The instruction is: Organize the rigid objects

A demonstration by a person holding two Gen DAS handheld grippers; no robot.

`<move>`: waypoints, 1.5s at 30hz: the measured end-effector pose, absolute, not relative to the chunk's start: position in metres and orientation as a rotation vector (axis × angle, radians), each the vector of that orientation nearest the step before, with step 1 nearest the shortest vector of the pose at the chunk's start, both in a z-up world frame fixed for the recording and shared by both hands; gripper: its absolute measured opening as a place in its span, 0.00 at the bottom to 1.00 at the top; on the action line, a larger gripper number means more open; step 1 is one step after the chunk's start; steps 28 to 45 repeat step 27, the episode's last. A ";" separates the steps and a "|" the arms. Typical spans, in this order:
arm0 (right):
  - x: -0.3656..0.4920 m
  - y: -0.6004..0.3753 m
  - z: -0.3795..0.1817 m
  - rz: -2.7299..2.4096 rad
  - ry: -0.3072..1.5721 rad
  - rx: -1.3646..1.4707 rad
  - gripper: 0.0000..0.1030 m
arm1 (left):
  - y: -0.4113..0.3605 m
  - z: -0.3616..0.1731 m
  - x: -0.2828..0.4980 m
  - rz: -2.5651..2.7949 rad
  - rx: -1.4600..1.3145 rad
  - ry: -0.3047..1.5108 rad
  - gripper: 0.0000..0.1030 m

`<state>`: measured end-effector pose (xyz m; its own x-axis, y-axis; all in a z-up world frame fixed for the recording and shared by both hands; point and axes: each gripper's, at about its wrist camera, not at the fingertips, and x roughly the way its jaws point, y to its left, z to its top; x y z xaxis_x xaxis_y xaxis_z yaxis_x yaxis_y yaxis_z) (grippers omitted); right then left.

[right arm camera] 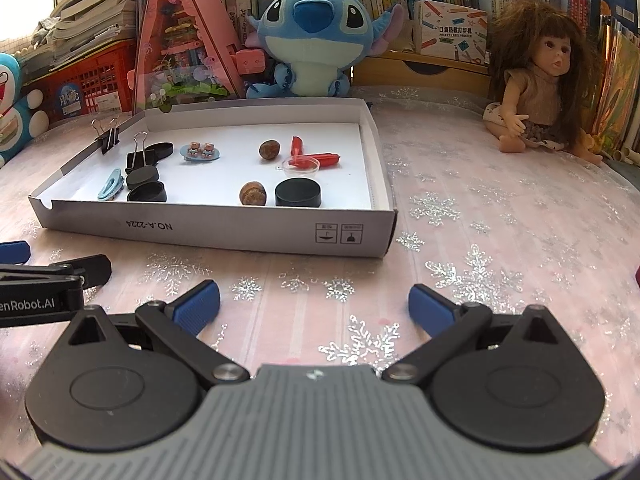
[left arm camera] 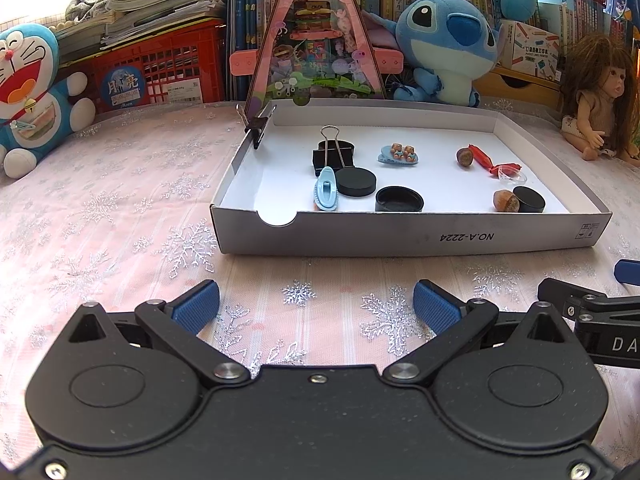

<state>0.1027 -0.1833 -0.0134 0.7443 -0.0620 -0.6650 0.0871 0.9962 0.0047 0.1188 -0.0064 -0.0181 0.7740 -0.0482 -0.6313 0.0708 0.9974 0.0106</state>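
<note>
Binder clips (left arm camera: 333, 153) left in box (left arm camera: 400, 236), nuts (left arm camera: 506, 201) right.

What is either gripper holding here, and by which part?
Nothing. The left gripper and right gripper are both open over the tablecloth, short of the white box; the small items all lie inside it.

You're working over a table (right arm camera: 460, 208) with a pink snowflake cloth. On it sit a shallow white box (right arm camera: 224, 228), a doll (right arm camera: 536, 92) and two plush toys (right arm camera: 312, 36) (left arm camera: 28, 92).
</note>
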 end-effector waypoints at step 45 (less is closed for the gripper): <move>0.103 -0.183 -0.013 -0.081 0.727 0.038 1.00 | -0.005 -0.018 0.119 -0.064 0.030 0.682 1.00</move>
